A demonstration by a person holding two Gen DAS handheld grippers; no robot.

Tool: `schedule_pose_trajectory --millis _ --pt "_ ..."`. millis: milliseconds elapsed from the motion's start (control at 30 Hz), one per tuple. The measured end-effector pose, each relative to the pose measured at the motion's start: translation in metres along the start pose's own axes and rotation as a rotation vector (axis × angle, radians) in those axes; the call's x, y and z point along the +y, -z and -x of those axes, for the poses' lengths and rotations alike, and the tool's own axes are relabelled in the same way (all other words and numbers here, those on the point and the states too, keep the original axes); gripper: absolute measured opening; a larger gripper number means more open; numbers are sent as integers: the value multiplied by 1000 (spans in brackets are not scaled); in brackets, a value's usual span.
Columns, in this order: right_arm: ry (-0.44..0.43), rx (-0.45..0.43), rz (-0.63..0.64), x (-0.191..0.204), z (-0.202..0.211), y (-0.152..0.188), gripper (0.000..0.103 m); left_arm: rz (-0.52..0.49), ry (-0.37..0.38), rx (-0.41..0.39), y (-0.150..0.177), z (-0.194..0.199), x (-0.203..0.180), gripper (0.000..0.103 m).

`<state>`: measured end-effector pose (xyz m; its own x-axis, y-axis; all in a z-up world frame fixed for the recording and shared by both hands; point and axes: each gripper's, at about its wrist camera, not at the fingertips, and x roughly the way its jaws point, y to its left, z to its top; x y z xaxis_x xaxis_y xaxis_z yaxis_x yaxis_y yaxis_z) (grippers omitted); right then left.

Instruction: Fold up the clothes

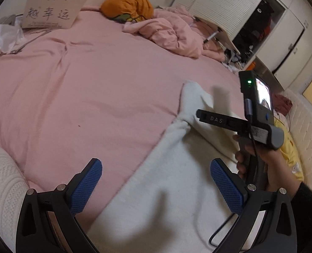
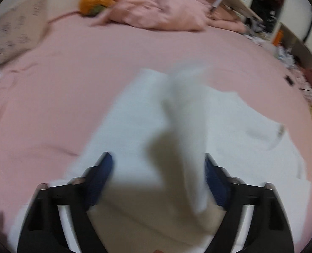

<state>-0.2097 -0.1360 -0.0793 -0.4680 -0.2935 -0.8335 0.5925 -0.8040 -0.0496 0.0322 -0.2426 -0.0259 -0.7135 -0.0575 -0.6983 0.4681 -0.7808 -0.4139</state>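
At the far left of the left wrist view a knitted white sleeve (image 1: pixel 2 181) edges in, and behind it a cardboard sign (image 1: pixel 50 2) leans at the head of the pink bed sheet (image 1: pixel 61 80). The left gripper (image 1: pixel 156 184) hangs over the boundary between sheet and cloth, its blue pads spread wide with nothing between them — plainly not gripping.

The thing to be folded, one white garment (image 1: pixel 172 181), lies flat on the sheet just ahead of and below both tools. Its long axis seems to run from the near edge away toward the middle of the bed, slanting rightward, with a narrow part (image 1: pixel 192 99) reaching farthest out. In the right wrist view the white garment (image 2: pixel 134 122) fills the ground under the right gripper (image 2: pixel 159 179), whose jaws stand wide apart; a blurred strip of white cloth (image 2: pixel 189 147) hangs loose near the right-hand pad, and whether it touches that pad I cannot tell.

Further right, a hand (image 1: pixel 259 158) holds the right tool directly over the garment, so that side looks nearer to the cloth's middle — the left one sits at its edge.

Count: one white garment, two grippers, one orange cushion (image 1: pixel 127 5), one rumpled pink quilt (image 1: pixel 172 33), one yellow cloth (image 1: pixel 290 149) at the far right.
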Motion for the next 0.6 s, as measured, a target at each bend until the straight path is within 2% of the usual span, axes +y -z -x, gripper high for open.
schedule_pose_trajectory --millis 100,233,333,433,533,600 --pt "-91 -64 -127 -10 19 5 85 -3 -4 -13 -1 3 0 103" --pt "-118 -182 -368 -61 60 25 85 -23 5 -19 -3 5 -4 103" --pt "17 -162 -518 -120 76 64 85 -71 31 37 -6 -7 -18 103" --pt "161 -154 -651 -190 96 108 85 -140 130 71 -15 -20 -48 103" --pt "182 -173 -732 -243 112 138 84 -261 197 48 -41 -47 -97 103" --pt "153 -146 -776 -268 108 160 73 -329 203 43 -60 -77 -132 103"
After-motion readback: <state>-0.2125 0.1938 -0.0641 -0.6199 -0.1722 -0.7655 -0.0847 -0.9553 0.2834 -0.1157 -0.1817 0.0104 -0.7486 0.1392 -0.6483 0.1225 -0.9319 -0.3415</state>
